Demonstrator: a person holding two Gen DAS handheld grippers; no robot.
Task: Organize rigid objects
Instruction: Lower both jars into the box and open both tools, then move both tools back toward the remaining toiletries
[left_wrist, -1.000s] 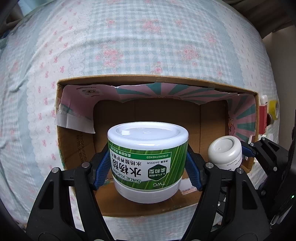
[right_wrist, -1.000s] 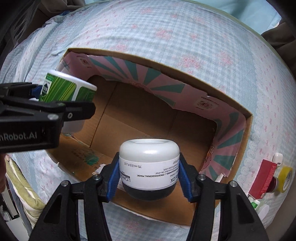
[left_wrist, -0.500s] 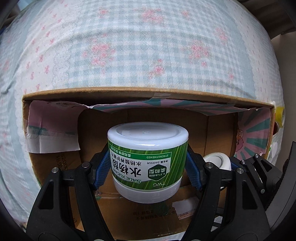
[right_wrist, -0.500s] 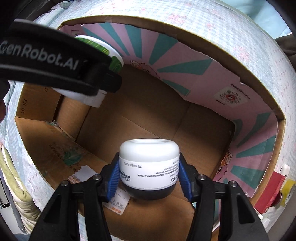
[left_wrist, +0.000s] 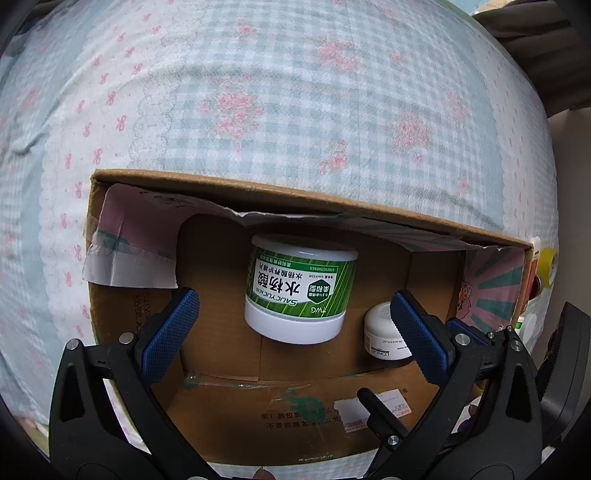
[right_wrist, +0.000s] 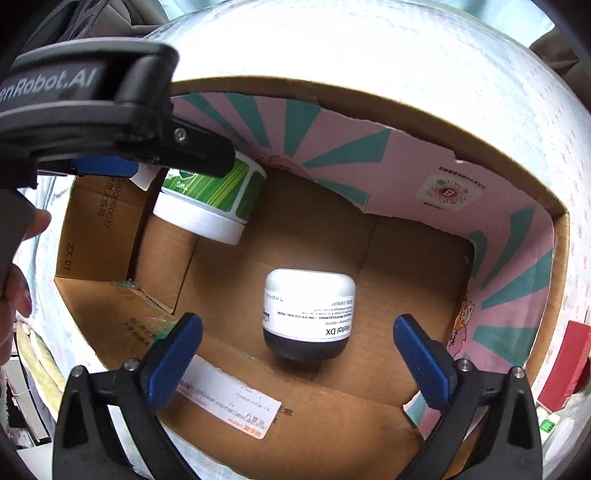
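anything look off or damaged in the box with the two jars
Both jars stand upside down: the green-label jar and the white jar show inverted print. The cardboard box's pink lining is torn and ragged.

Daylight is soft and even; the right wrist view blows out the bedspread (right_wrist: 369, 48) to near white. The cardboard box (left_wrist: 280, 184) holds mild shade inside, its far wall darkest. Fisheye bending curves every edge, black corners vignette, and the nearby left tool (right_wrist: 110, 110) looks slightly blurred.

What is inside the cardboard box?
Inside the cardboard box stand a green-labelled jar and a white jar. The near wall hides part of the floor.
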